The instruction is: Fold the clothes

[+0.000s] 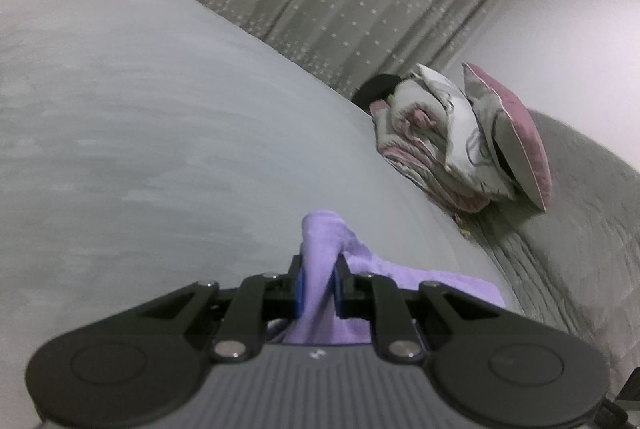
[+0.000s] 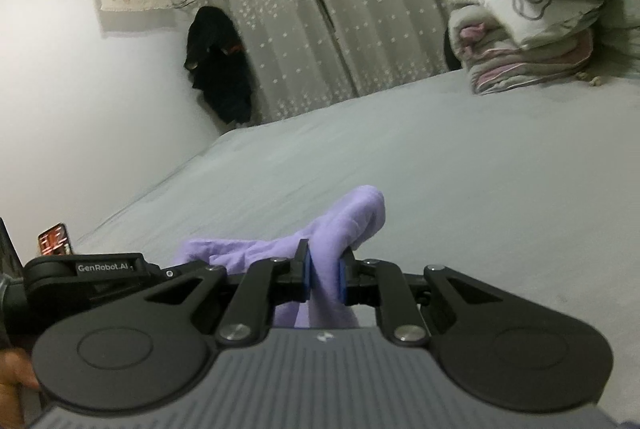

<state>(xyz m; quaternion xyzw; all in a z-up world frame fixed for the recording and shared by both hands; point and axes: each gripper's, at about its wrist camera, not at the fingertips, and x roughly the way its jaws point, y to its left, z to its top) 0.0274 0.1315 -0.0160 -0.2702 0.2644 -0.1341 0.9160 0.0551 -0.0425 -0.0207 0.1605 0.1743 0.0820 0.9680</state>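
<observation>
Pinching a bunched fold of the cloth (image 1: 320, 253), the left gripper (image 1: 319, 287) has its 2 blue-padded jaws closed on the lilac fabric, which pokes up past the fingertips and trails off to the right over the bed (image 1: 140, 133). The right gripper (image 2: 325, 279) is clamped on the same cloth (image 2: 352, 217), a fold rising beyond its tips and more fabric stretching left towards the other gripper (image 2: 80, 269), seen at the left edge of the right wrist view. A phone (image 2: 56, 239) stands at the bed's (image 2: 440, 157) near left edge. Bedding (image 2: 528, 29) is piled at the far right corner. Beyond the bed hang curtains (image 2: 320, 9) and a dark garment (image 2: 218, 65).
</observation>
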